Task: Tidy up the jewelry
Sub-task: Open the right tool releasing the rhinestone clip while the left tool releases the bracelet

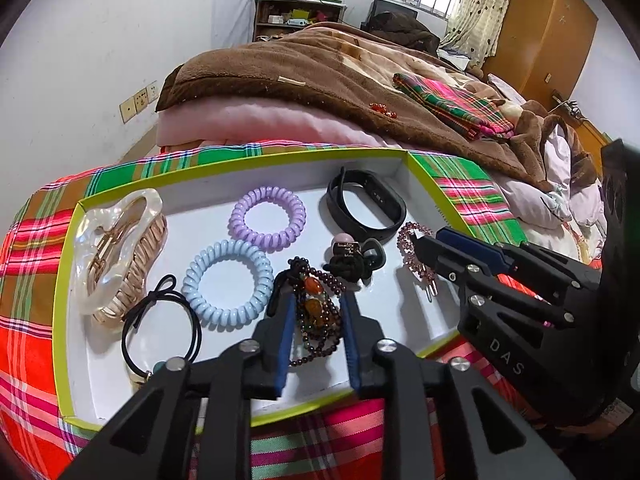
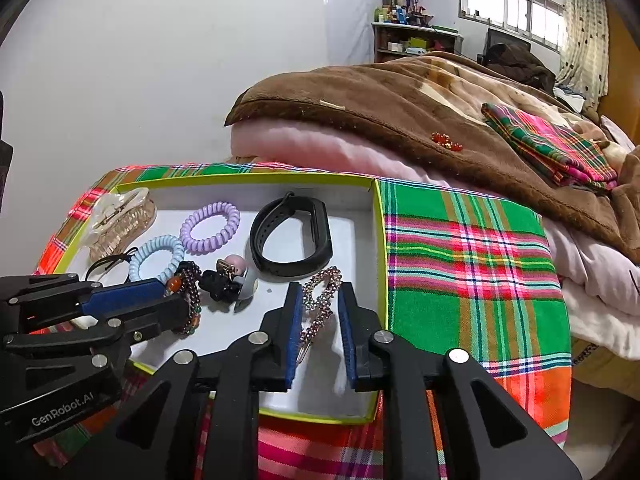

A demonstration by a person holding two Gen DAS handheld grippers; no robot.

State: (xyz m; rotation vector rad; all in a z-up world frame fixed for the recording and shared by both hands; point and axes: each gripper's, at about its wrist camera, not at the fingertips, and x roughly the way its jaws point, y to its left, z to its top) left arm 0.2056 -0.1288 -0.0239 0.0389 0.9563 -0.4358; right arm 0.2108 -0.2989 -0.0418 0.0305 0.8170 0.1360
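Observation:
A shallow white box with a lime-green rim [image 1: 240, 162] [image 2: 256, 178] holds the jewelry. My left gripper [image 1: 314, 294] [image 2: 176, 296] is open, its fingers on either side of a dark beaded bracelet with amber stones [image 1: 316, 312] [image 2: 188, 304]. My right gripper [image 2: 320, 292] [image 1: 424, 242] is open around a pink beaded hair clip [image 2: 320, 300] [image 1: 416, 252] that lies on the box floor. Also in the box: a black wristband [image 1: 366, 204], a purple coil tie [image 1: 267, 214], a blue coil tie [image 1: 227, 282], a pearly claw clip [image 1: 120, 256], a thin black hair tie [image 1: 160, 328] and a black knotted tie with charms [image 1: 352, 260].
The box sits on a bright plaid cloth [image 2: 472, 264]. Behind it are a pink quilt and a brown blanket [image 1: 320, 76] with a small red ornament [image 1: 384, 109] and a folded plaid cloth [image 1: 456, 104] on top. A white wall stands at the left.

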